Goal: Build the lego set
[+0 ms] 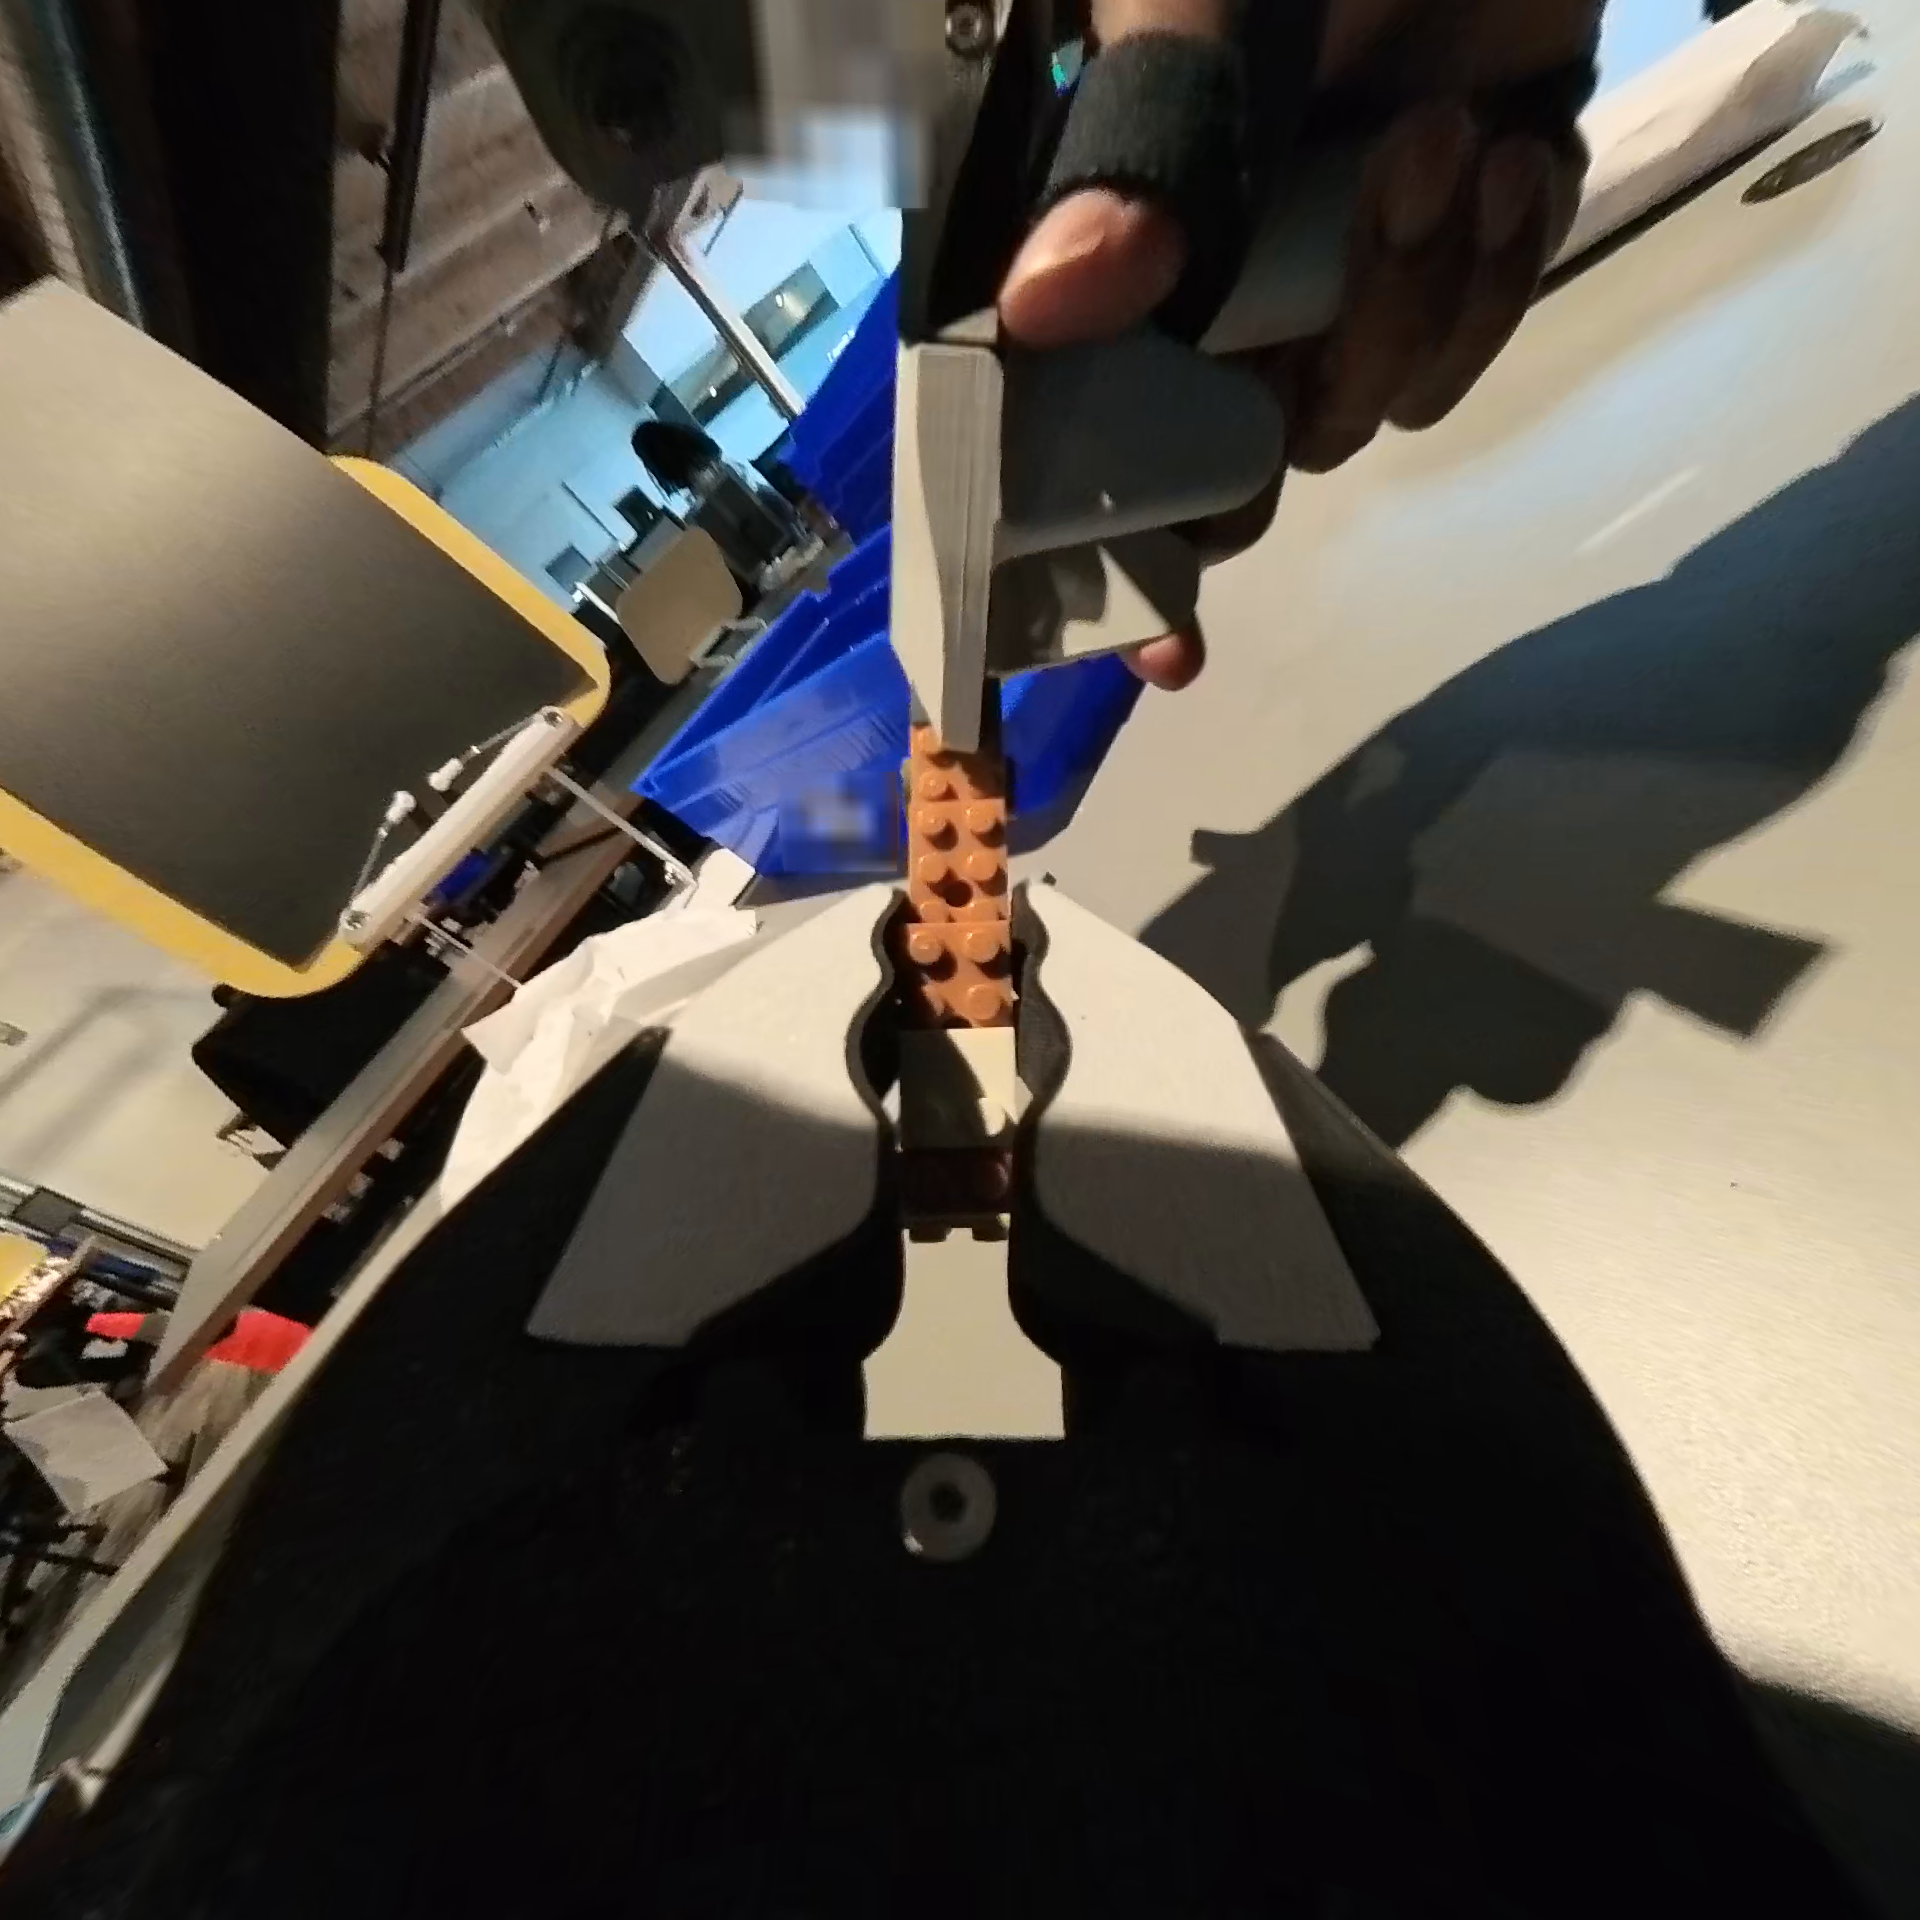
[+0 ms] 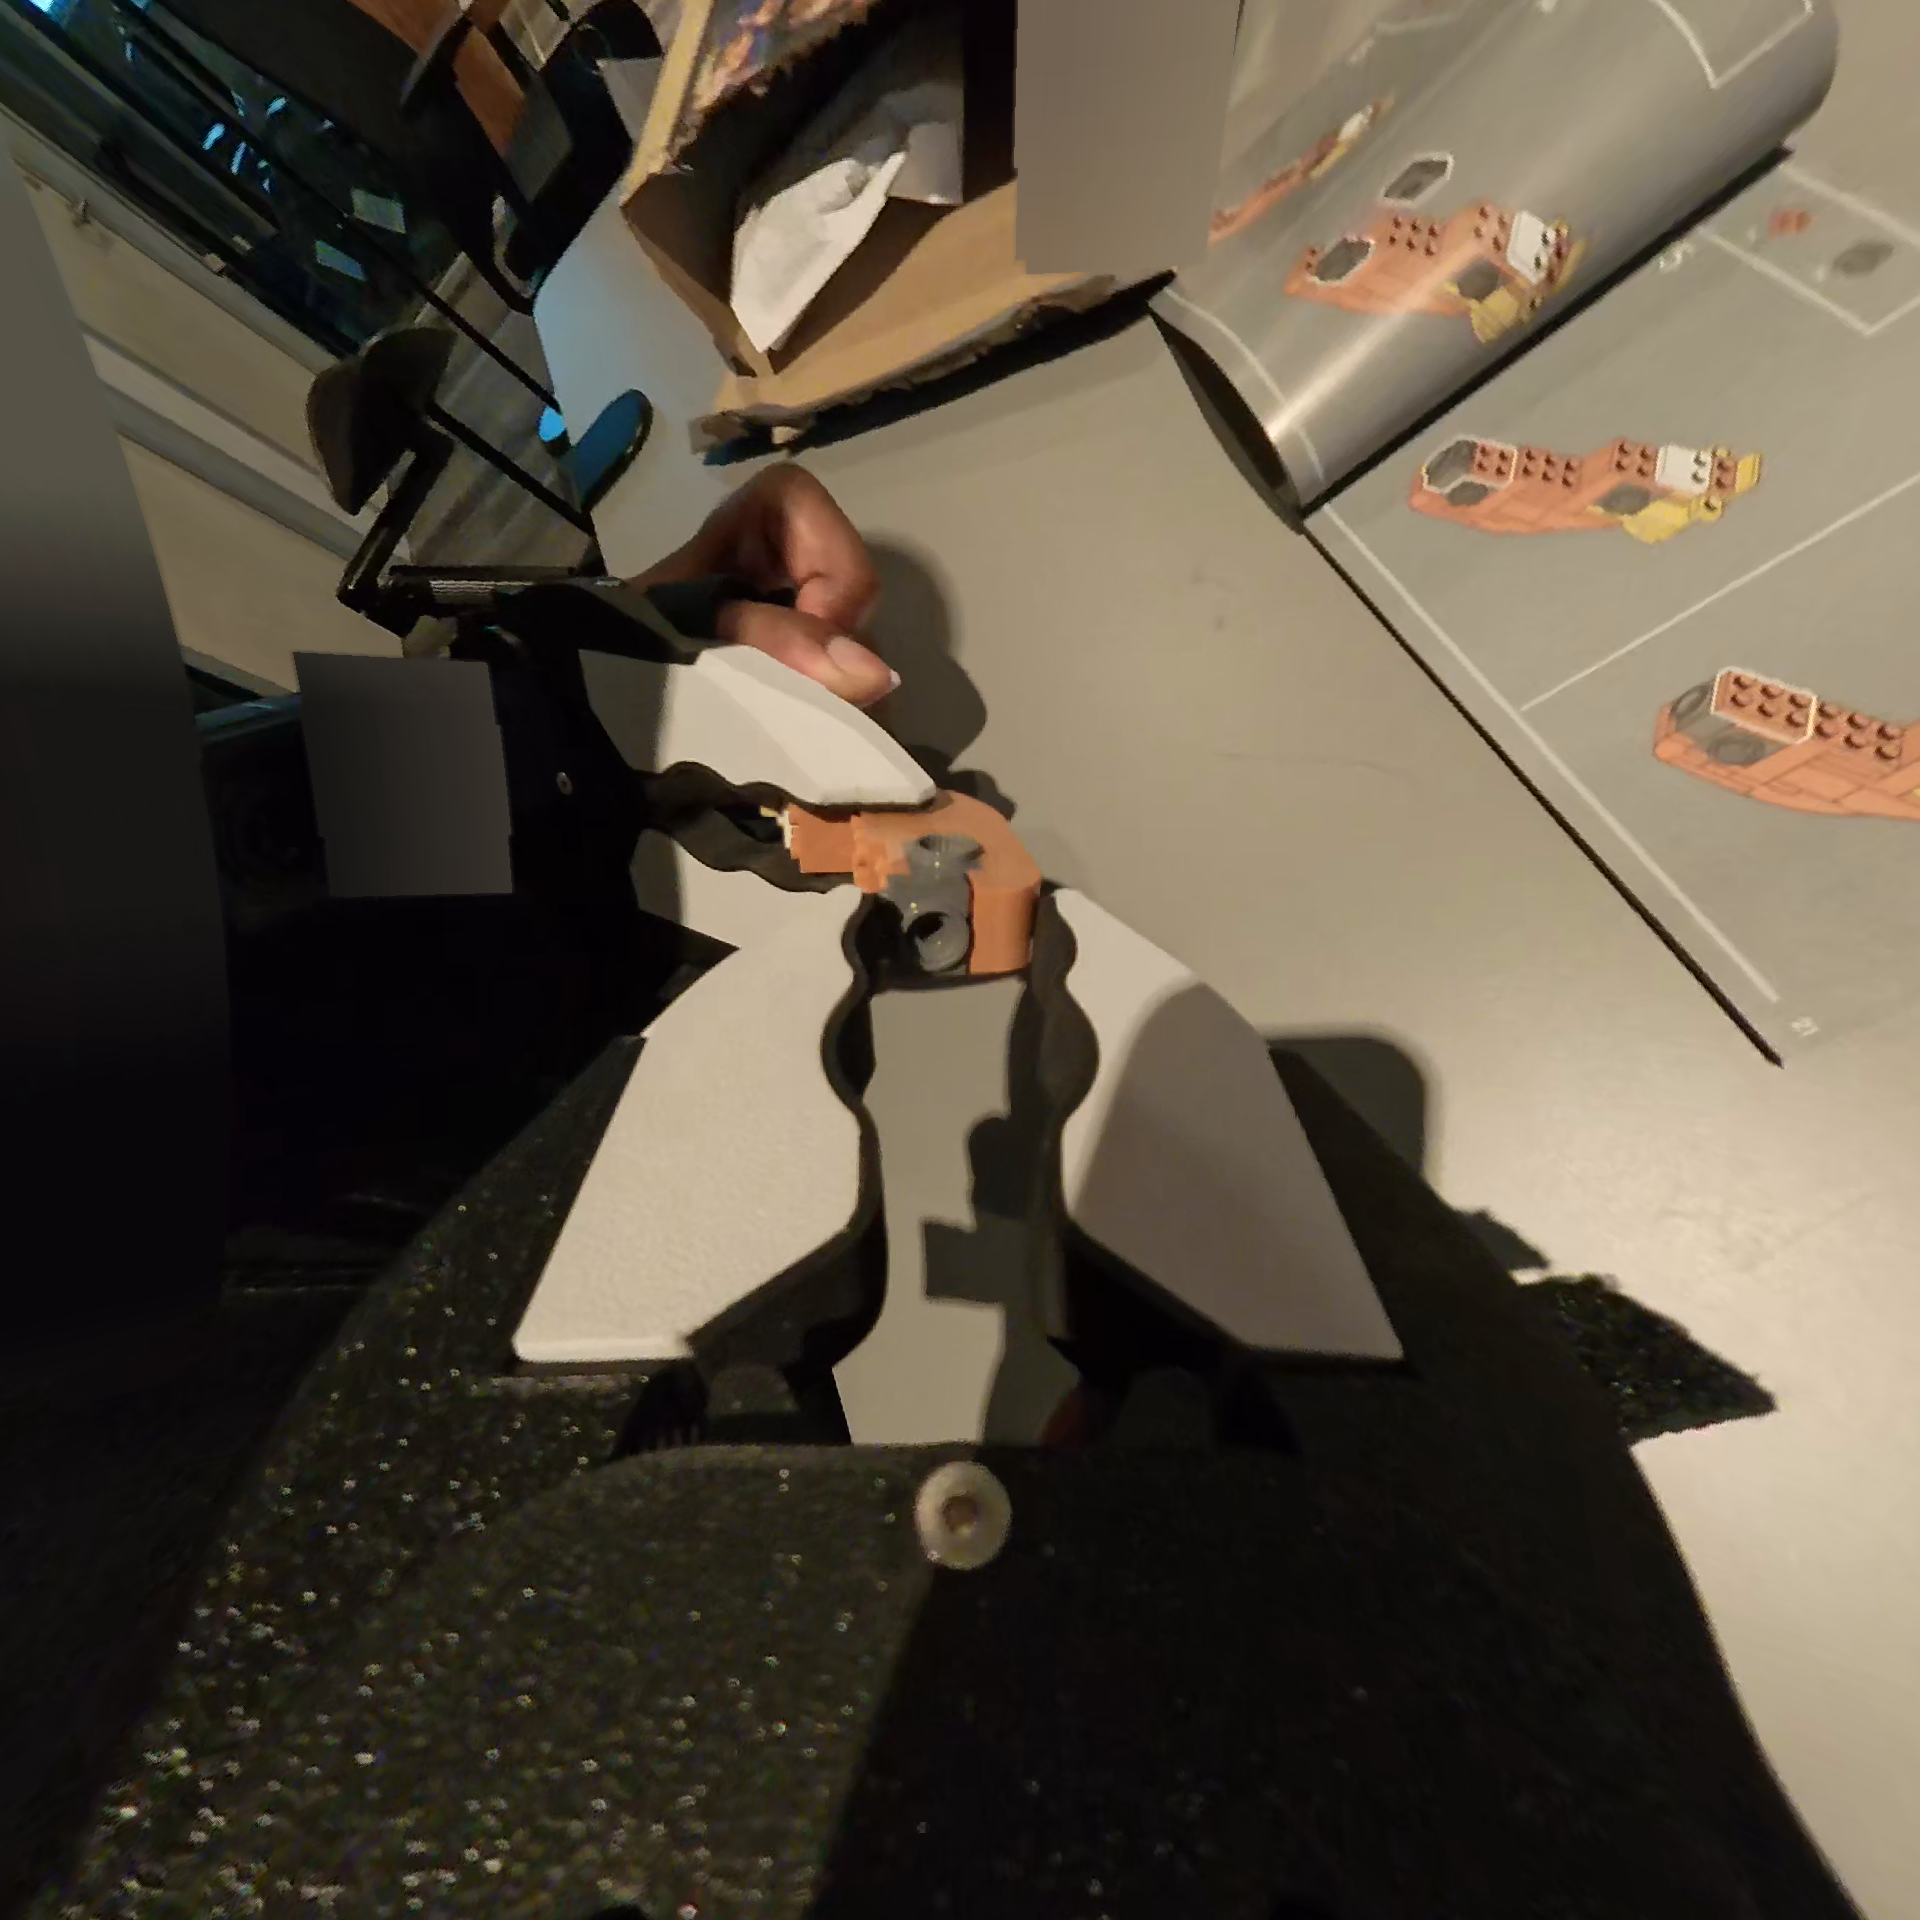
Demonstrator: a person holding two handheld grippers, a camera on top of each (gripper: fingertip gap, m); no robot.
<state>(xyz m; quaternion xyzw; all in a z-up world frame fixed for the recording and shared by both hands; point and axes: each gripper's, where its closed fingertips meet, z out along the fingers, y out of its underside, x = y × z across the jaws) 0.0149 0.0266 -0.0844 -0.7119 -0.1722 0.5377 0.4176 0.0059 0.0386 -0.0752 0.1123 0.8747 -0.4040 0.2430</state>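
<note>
Left gripper (image 1: 956,997) — clenched on the near end of the orange lego assembly (image 1: 958,883), studs facing the left wrist camera; a dark brown piece sits at the assembly's near end, between the fingers. Right gripper (image 2: 951,935) — clamped on the far end of the same assembly (image 2: 935,862), its grey finger (image 1: 951,582) pressing the topmost studs as seen from the left wrist view. Orange lego assembly: held in the air above the grey table (image 2: 1195,675), spanning both grippers; in the right wrist view a grey round element (image 2: 940,883) is set into its curved orange end.

Hand (image 1: 1299,260), with a dark finger sleeve, wraps the right gripper's handle, beyond the assembly. Second hand (image 2: 800,582) grips the left gripper's body, beyond the assembly in the right wrist view.

Instruction booklet (image 2: 1558,468) — open on the table, right of the assembly, pages showing orange build steps. Cardboard box (image 2: 831,260) with white paper inside — behind the assembly. Blue bins (image 1: 810,727) — beyond the assembly, left wrist view.
</note>
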